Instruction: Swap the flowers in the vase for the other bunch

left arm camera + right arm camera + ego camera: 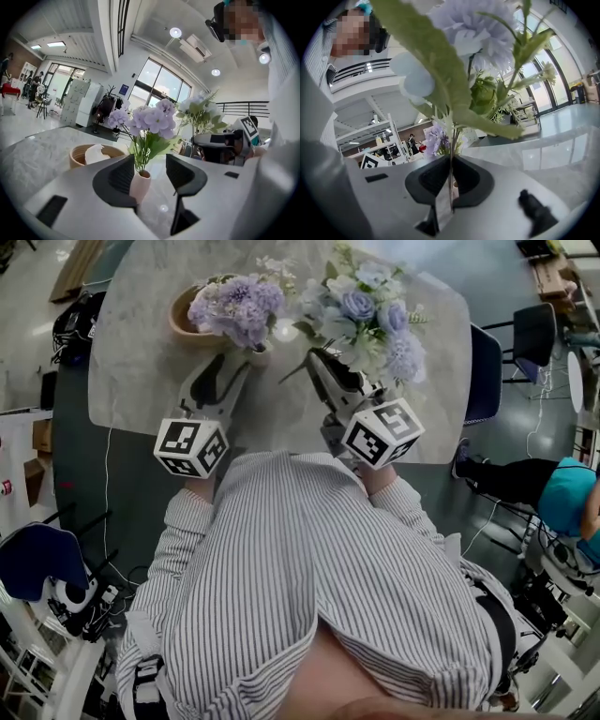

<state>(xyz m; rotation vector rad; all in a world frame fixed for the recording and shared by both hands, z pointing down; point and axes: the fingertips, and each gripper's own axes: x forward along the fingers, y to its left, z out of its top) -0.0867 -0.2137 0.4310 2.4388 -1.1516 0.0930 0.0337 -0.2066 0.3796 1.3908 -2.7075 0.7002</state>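
Marble table (141, 371) | left gripper (150, 171) jaws spread around vase (140, 186) | right gripper (451, 176) jaws pinching blue bunch (370, 320) stems

Pale marble table (131, 381) carrying a vase (260, 354) and a bowl (181, 324)
The small pink vase is standing upright with purple flowers (239, 306) in it, and the wooden bowl is sitting near it, holding something white.

Small pink vase (139, 185) stands upright holding purple flowers (152, 119), pale blue bunch (370, 313) upright beside it.
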